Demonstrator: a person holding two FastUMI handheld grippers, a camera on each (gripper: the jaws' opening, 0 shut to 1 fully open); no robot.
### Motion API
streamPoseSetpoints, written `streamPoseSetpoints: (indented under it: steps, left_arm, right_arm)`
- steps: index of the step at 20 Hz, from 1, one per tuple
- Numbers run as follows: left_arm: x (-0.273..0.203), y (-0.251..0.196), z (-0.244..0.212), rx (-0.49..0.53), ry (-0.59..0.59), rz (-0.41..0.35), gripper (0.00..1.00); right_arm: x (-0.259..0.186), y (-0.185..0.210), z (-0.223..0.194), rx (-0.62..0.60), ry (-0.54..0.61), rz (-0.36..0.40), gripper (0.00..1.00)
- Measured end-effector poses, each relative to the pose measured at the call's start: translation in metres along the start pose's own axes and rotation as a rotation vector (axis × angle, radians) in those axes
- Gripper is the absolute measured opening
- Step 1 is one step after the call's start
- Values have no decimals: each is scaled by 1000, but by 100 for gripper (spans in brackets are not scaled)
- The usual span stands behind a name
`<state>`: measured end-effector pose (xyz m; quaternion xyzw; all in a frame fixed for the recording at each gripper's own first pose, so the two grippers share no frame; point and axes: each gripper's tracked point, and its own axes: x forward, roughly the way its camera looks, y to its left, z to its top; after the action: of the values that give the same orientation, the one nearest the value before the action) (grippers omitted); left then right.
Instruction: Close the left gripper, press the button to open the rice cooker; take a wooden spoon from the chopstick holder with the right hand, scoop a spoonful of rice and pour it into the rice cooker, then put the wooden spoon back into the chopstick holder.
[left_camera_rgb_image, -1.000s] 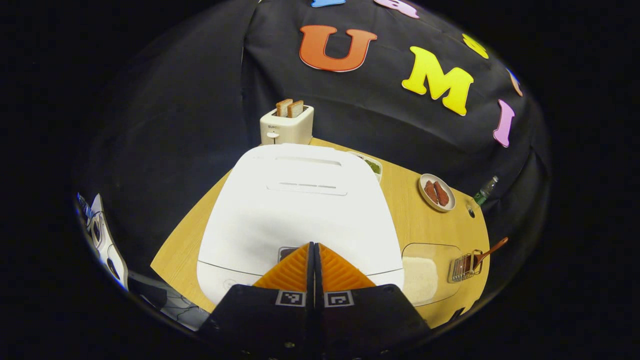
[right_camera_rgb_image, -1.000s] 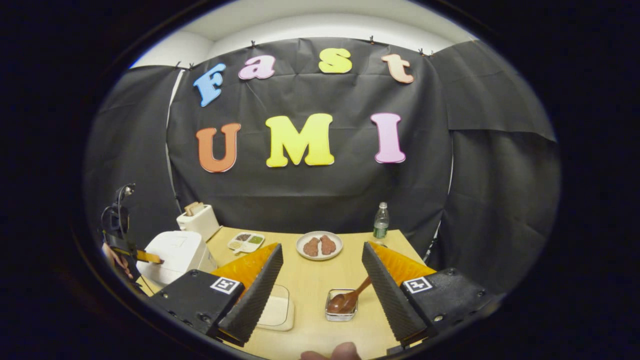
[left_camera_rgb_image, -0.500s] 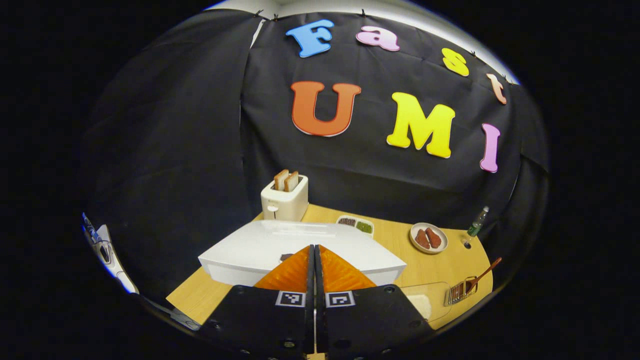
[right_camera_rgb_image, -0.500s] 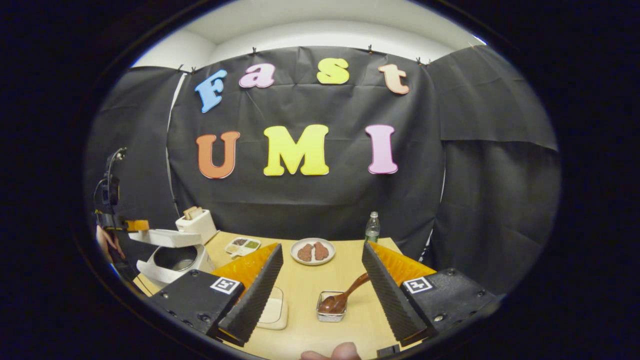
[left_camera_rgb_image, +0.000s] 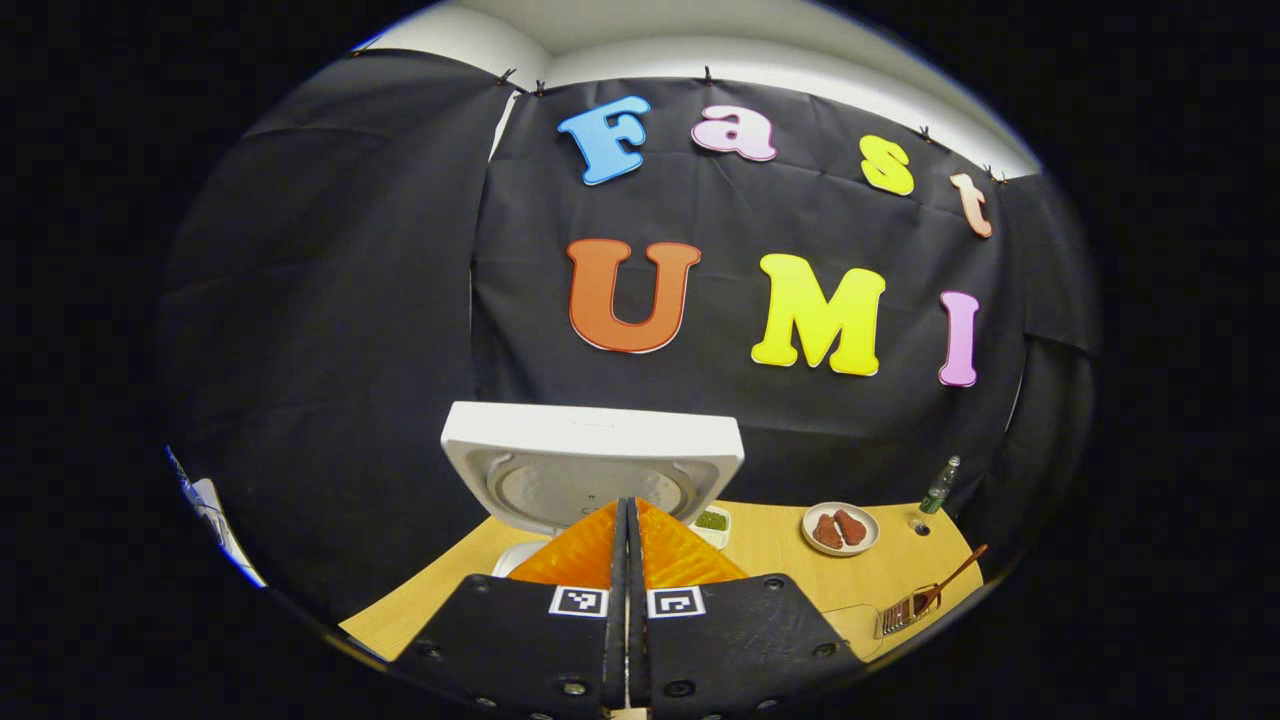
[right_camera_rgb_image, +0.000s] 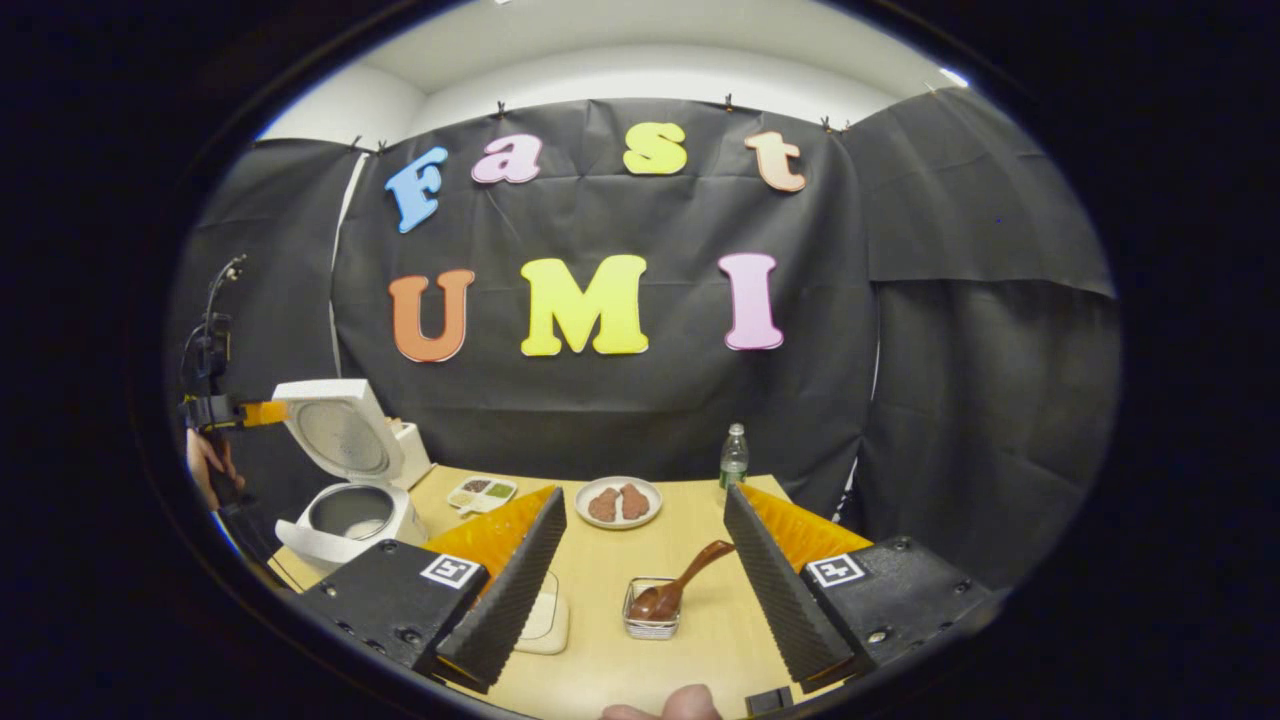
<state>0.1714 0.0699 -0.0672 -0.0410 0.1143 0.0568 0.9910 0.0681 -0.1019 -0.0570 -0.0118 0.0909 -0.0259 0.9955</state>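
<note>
The white rice cooker (right_camera_rgb_image: 345, 515) stands at the table's left with its lid (right_camera_rgb_image: 340, 430) swung upright and the inner pot showing. In the left gripper view the raised lid (left_camera_rgb_image: 595, 455) faces me just beyond my left gripper (left_camera_rgb_image: 627, 507), whose orange fingers are shut with nothing between them. From the right gripper view the left gripper (right_camera_rgb_image: 235, 412) sits level with the lid's top edge. My right gripper (right_camera_rgb_image: 645, 494) is open above the table's near edge. The wooden spoon (right_camera_rgb_image: 680, 585) leans in the wire chopstick holder (right_camera_rgb_image: 650, 622) between its fingers, apart from both. The rice tray (right_camera_rgb_image: 545, 620) lies left of the holder.
A plate of meat (right_camera_rgb_image: 618, 502), a small bottle (right_camera_rgb_image: 734, 458) and a divided condiment dish (right_camera_rgb_image: 480, 492) sit toward the table's back. A toaster (right_camera_rgb_image: 410, 450) stands behind the cooker lid. A hand (right_camera_rgb_image: 205, 465) holds the left gripper; a thumb (right_camera_rgb_image: 665, 705) shows at the bottom.
The cooker lid went from shut to fully upright. My left gripper rose with it, still shut. The right gripper stayed open and nearly still.
</note>
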Motion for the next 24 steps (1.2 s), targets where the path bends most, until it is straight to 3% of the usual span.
streamPoseSetpoints:
  steps: [2,3,4,5,6,7,16,17,18,22,24]
  left_arm:
    - [-15,-10,3,2,-9,-25,11]
    - [-22,-12,8,7,-25,-26,29]
    - [-28,-12,13,19,-46,-30,35]
    - [-35,-14,17,36,-64,-31,54]
    - [-41,-16,17,57,-77,-31,56]
    - [-47,-16,17,73,-86,-25,99]
    - [-94,-51,27,86,-170,-81,96]
    - [-98,-53,27,102,-172,-85,100]
    - [-102,-53,24,113,-168,-82,96]
    - [-114,-61,21,111,-149,-88,100]
    - [-117,-65,21,99,-143,-77,96]
  right_arm:
    - [-2,-2,-3,4,2,-3,100]
    - [-3,-3,-5,6,4,-4,100]
    - [-3,-5,-6,7,8,-6,100]
    - [-4,-7,-8,7,11,-10,100]
    - [-6,-8,-9,8,15,-10,100]
    - [-7,-11,-11,8,17,-13,100]
    - [-10,-31,-28,-5,58,-36,100]
    - [-9,-33,-32,8,65,-35,100]
    - [-6,-35,-35,21,73,-34,100]
    - [14,-44,-62,49,127,-30,100]
    - [29,-49,-76,62,155,-25,100]
